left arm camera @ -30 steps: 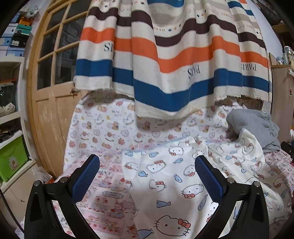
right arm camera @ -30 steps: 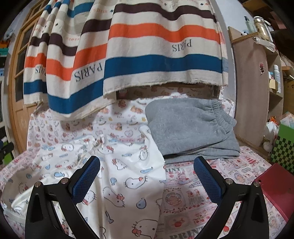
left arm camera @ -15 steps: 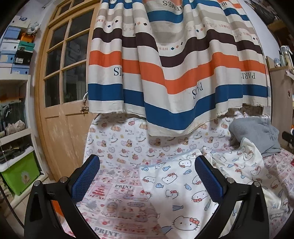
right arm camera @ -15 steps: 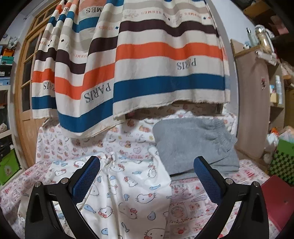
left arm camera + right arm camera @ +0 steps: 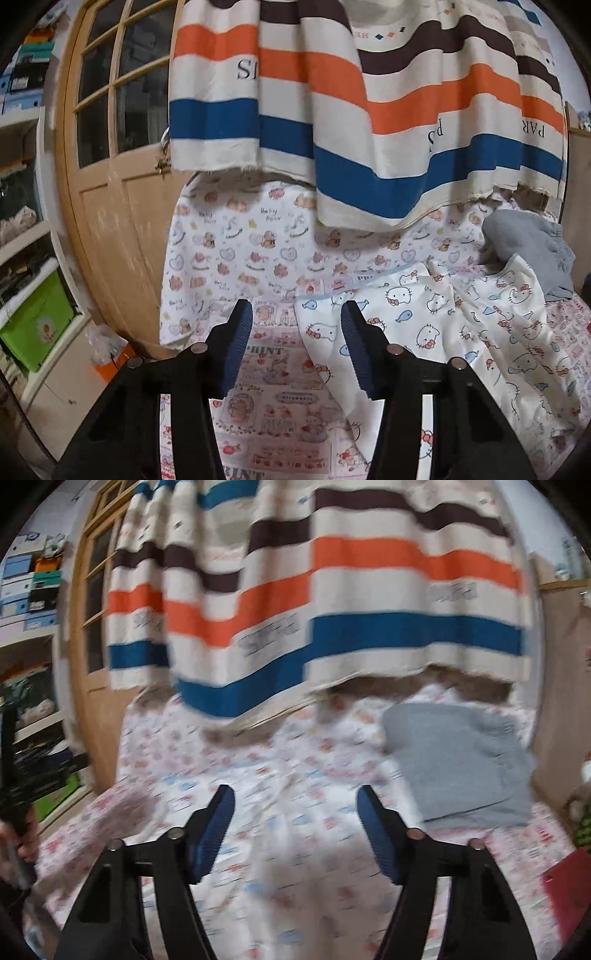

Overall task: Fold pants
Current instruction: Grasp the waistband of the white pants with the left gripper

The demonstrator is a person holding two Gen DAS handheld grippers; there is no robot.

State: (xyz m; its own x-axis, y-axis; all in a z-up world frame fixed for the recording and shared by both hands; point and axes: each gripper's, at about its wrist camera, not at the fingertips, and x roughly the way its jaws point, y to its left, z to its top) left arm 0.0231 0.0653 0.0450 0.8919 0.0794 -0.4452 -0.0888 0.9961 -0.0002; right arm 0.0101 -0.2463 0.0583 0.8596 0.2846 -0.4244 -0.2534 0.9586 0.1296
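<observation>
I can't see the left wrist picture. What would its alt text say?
The left gripper, its blue-padded jaws closing on nothing, hovers above a bed where white cat-print pants lie spread out. A folded grey garment sits at the far right, a striped cloth hangs behind, and a wooden door stands left.

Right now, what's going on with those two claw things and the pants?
Left gripper and right gripper: jaws closing, nothing between them. Cat-print pants spread flat on the bed, unfolded. Folded grey pants beside them; striped curtain hanging clear behind.
</observation>
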